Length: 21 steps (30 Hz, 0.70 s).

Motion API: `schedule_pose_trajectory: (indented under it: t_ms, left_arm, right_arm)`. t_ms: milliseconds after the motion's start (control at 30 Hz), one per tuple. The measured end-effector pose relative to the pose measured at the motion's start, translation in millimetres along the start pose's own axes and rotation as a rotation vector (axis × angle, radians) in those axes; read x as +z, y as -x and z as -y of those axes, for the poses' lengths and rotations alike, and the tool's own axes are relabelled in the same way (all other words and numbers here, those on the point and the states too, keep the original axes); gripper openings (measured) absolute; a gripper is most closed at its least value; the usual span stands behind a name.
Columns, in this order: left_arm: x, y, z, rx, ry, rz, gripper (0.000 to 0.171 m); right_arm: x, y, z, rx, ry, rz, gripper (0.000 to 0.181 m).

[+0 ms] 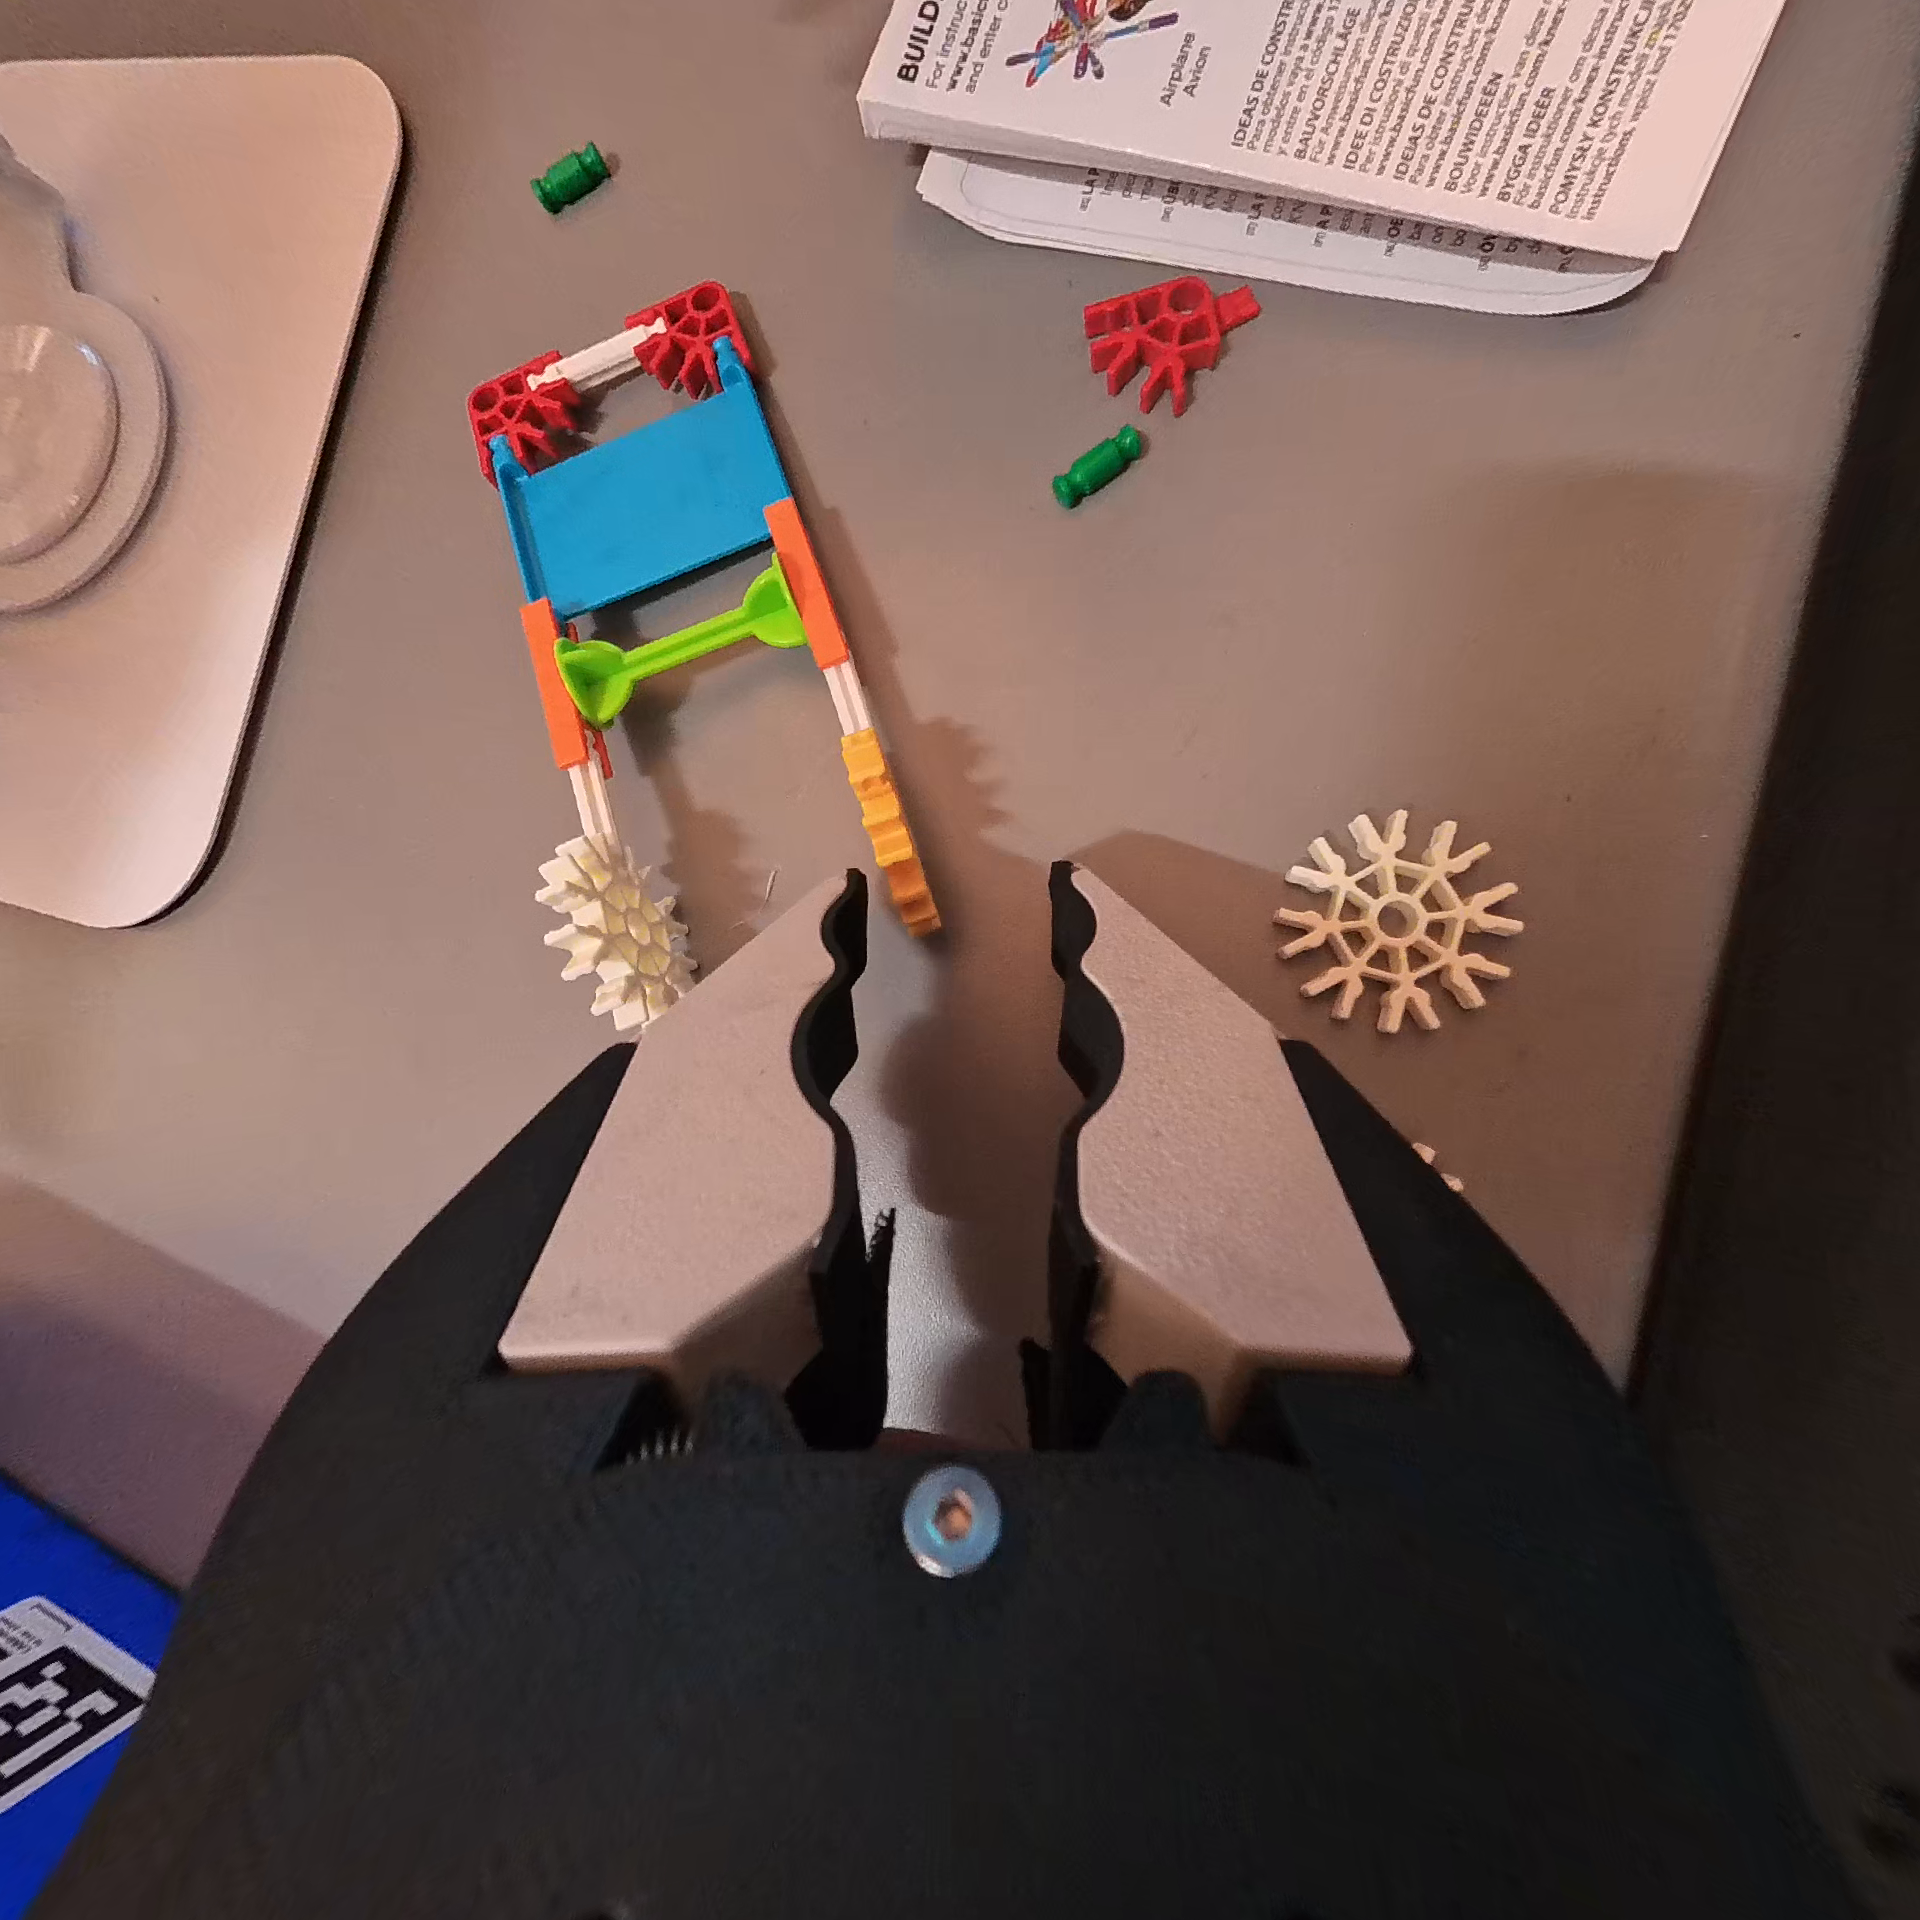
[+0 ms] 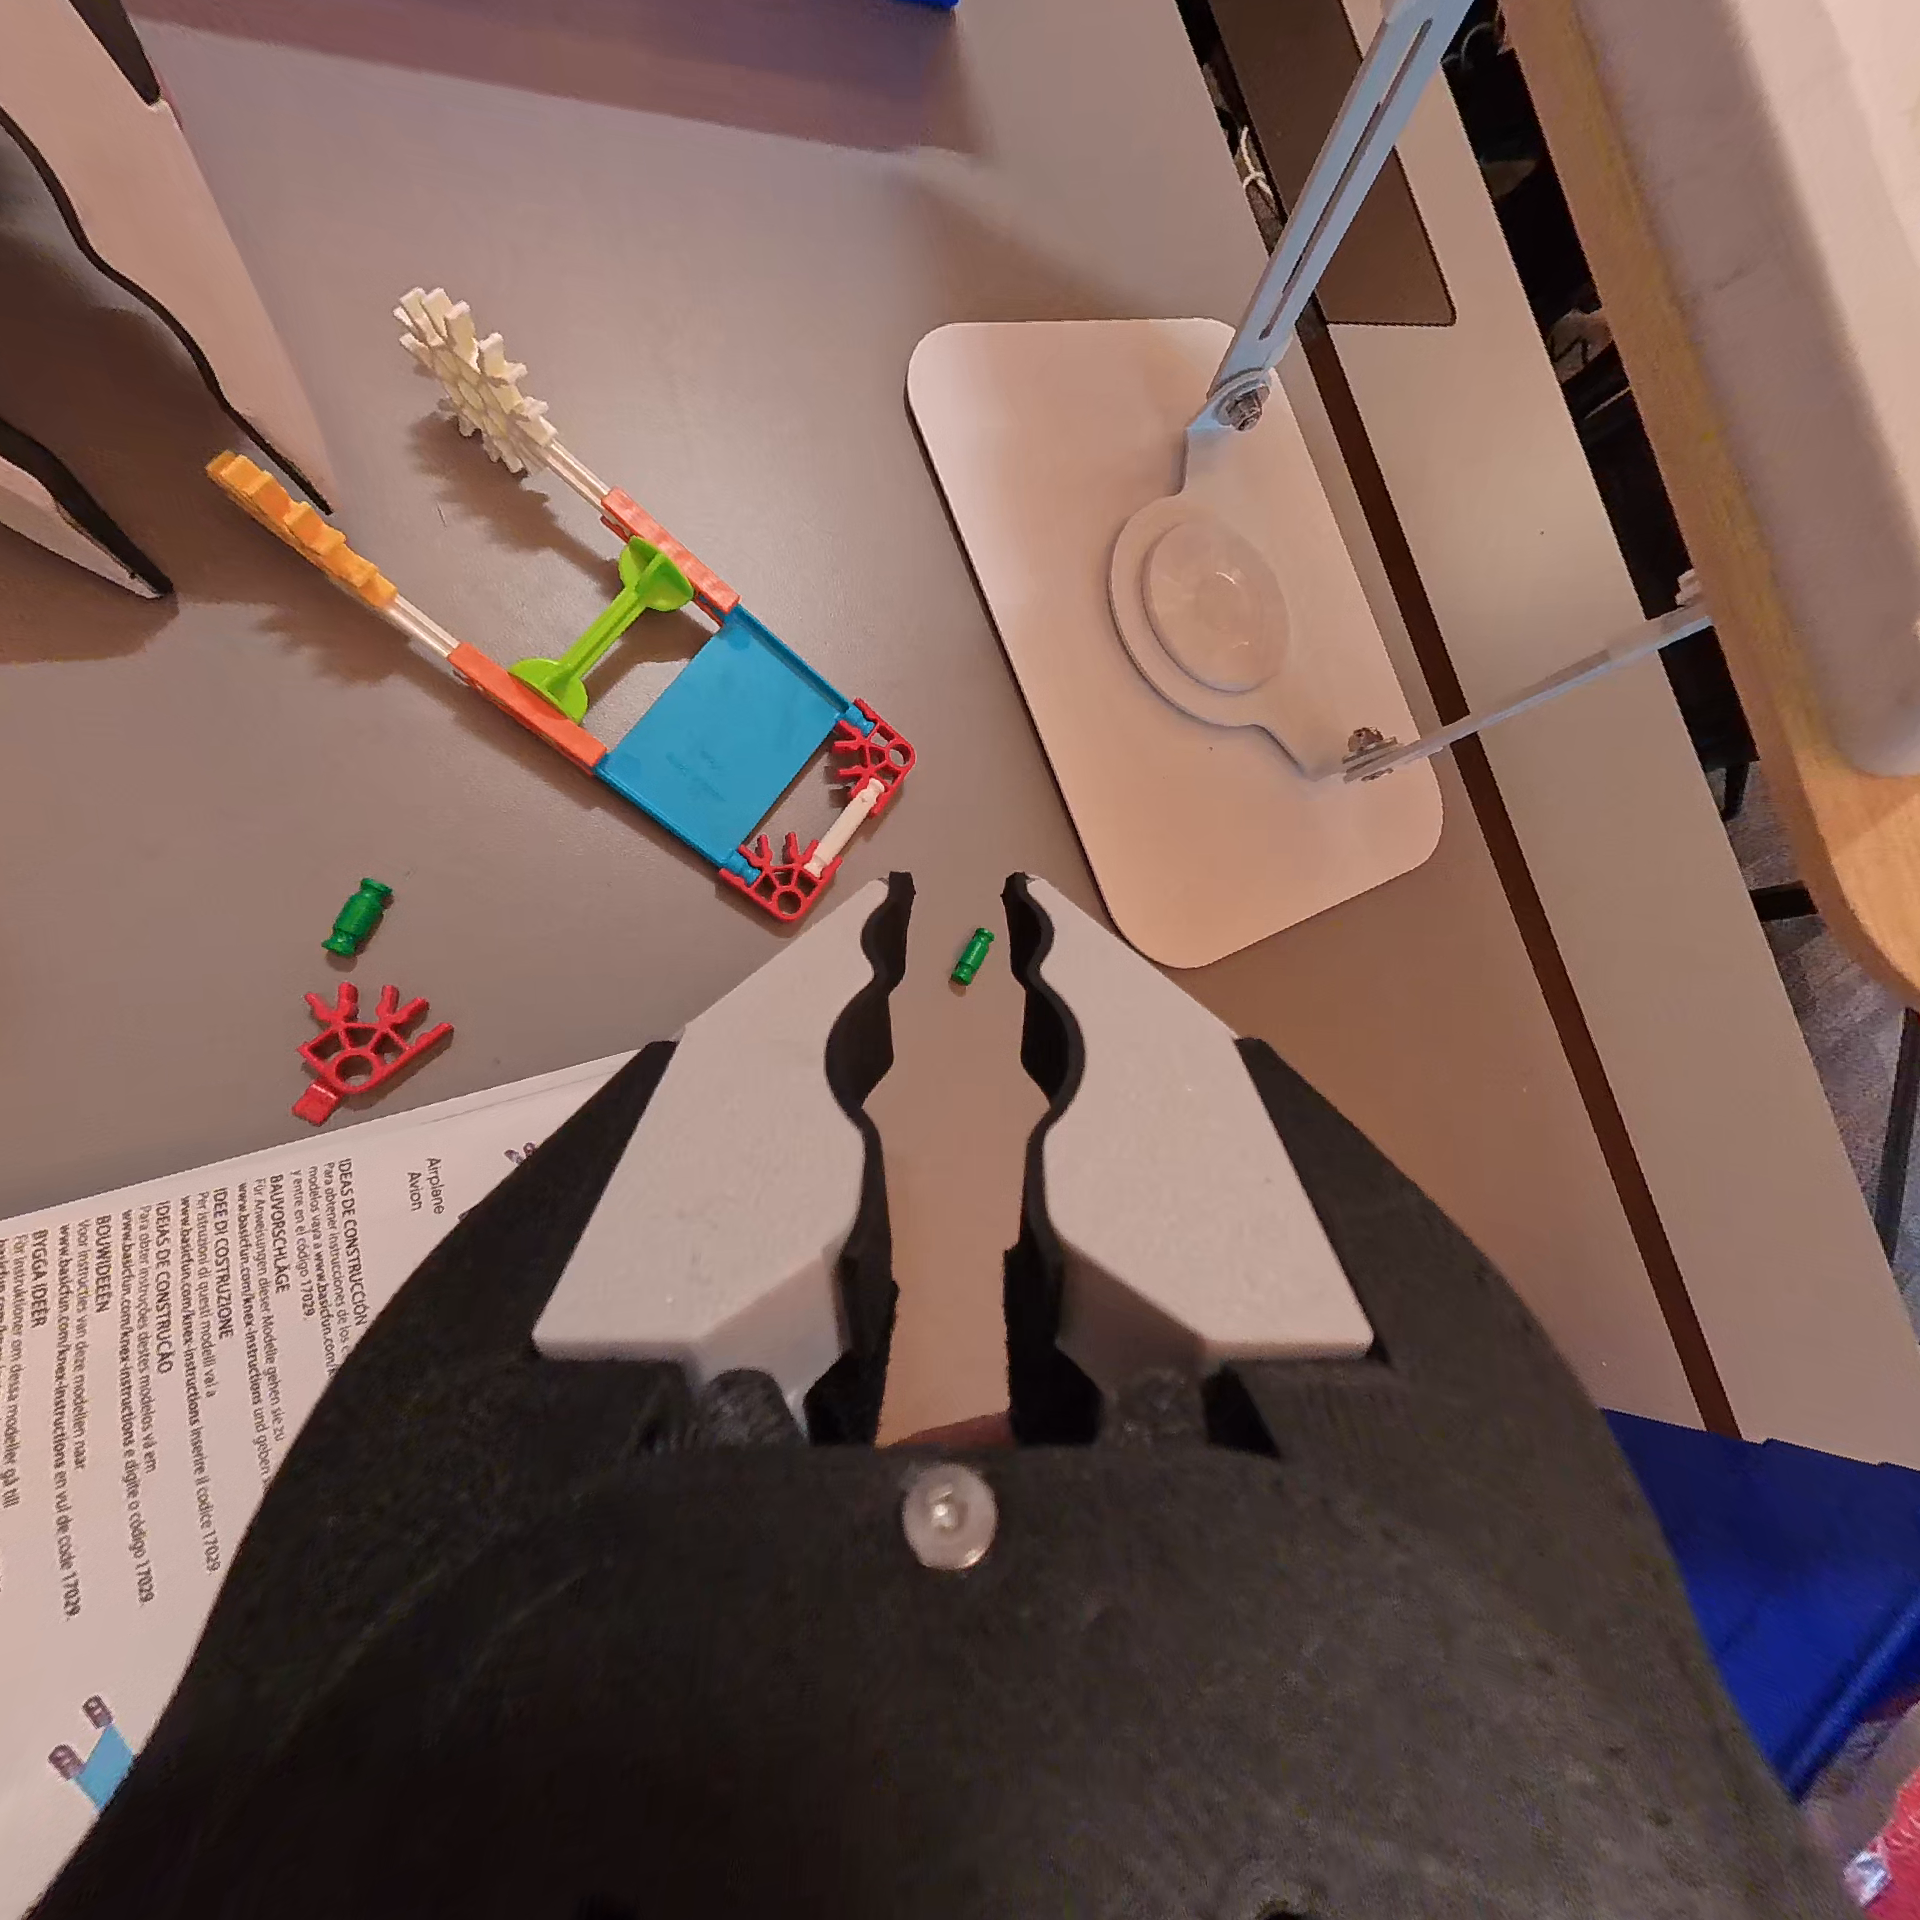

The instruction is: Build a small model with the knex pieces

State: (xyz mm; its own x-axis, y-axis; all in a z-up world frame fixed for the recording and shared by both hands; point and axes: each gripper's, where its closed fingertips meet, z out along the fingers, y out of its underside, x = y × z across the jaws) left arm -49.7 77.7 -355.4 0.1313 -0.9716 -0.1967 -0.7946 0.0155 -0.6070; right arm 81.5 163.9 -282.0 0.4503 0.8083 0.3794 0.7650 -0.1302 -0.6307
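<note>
A small toy build with a blue panel (image 1: 649, 514) lies flat on the grey table, with red corner connectors, a lime green rod, orange clips, a white snowflake connector (image 1: 615, 930) and a yellow connector (image 1: 891, 831) at its near ends. My left gripper (image 1: 956, 883) is open and empty, its left fingertip just beside the yellow connector. A loose white snowflake connector (image 1: 1397, 920) lies to its right. In the right wrist view the same build (image 2: 717, 743) lies ahead to the left. My right gripper (image 2: 956, 883) is open, with a small green rod (image 2: 971, 956) lying on the table between its fingers.
A loose red connector (image 1: 1164, 338) and two small green rods (image 1: 568, 179) (image 1: 1096, 468) lie on the table. A printed instruction booklet (image 1: 1351, 104) lies beyond them. A flat beige stand base (image 2: 1174, 634) with metal arms sits by the table edge. The left gripper's fingers (image 2: 104, 312) show at upper left in the right wrist view. Spacing between my two grippers at the tips: around 20 cm. My left gripper is the nearer one to the loose white snowflake connector (image 1: 1397, 920): about 6 cm, against 20 cm.
</note>
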Motion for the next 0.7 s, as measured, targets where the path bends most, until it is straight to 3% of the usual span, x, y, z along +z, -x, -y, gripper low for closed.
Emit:
schedule_pose_trajectory:
  t_ms: [700]
  left_arm:
    - [1.4,-0.3,1.0,0.002,-0.010,-0.004,0.033]
  right_arm:
    - [-2.8,-7.0,-1.3,0.037,-0.009,-0.022,0.017]
